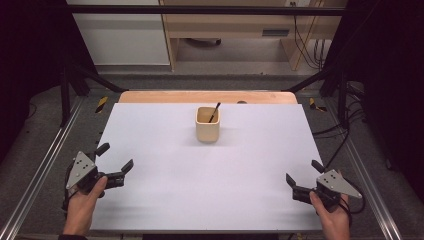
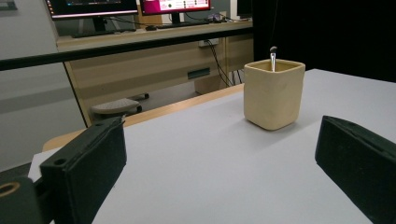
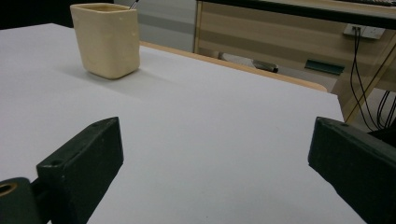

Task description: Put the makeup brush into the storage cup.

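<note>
Mid-table cup (image 1: 207, 125) holding pen (image 1: 214, 112), well beyond both open jaws

Cup (image 1: 207, 127) – pale cream-yellow, plain, no pattern. Stick in cup (image 1: 214, 112) – black, with a silvery shaft in left gripper view. Table sheet (image 1: 210, 190) plain white-grey; wooden edge (image 1: 205, 97) light tan. Left gripper (image 1: 115, 161) and right gripper (image 1: 303, 173) – black jaws, grey plates. Floor markers (image 1: 101, 104) striped yellow-black.
</note>
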The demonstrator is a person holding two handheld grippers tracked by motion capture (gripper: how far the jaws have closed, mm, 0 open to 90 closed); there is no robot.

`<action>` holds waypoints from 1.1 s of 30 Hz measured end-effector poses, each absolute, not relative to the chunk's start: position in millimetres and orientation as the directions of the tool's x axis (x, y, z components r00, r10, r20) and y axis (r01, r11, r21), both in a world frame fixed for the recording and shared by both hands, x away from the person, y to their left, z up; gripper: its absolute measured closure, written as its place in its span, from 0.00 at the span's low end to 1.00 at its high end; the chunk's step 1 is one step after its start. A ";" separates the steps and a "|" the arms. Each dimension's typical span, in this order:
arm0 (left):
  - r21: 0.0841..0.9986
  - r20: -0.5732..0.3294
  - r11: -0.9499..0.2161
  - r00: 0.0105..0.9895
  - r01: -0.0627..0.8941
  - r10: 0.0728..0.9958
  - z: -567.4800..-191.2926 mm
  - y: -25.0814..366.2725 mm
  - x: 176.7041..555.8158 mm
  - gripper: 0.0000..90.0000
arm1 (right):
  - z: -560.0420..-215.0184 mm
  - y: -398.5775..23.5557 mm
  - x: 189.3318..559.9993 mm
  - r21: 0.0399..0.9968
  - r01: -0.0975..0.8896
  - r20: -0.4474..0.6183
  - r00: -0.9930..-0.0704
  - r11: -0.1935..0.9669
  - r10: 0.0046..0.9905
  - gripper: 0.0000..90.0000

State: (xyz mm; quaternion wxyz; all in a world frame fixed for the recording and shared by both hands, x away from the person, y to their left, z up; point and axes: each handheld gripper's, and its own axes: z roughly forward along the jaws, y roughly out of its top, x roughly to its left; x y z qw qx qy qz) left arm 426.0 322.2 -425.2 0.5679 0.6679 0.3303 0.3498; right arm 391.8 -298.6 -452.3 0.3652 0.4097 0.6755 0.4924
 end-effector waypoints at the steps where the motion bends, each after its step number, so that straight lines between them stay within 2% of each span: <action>1: 0.990 0.092 -0.134 0.535 0.041 0.840 -426.8 322.9 425.4 0.02 | -453.1 -299.5 391.8 0.965 0.190 -0.094 -0.397 0.182 0.913 0.04; 17: 0.991 0.123 -0.133 0.542 -0.022 0.831 -449.0 321.3 416.0 0.01 | -465.4 -298.1 391.3 0.971 0.185 -0.062 -0.411 0.150 0.910 0.03; 33: 0.997 0.081 -0.078 0.541 -0.028 0.837 -461.3 325.2 413.9 0.02 | -476.9 -279.5 403.1 0.987 0.116 -0.054 -0.429 0.115 0.902 0.04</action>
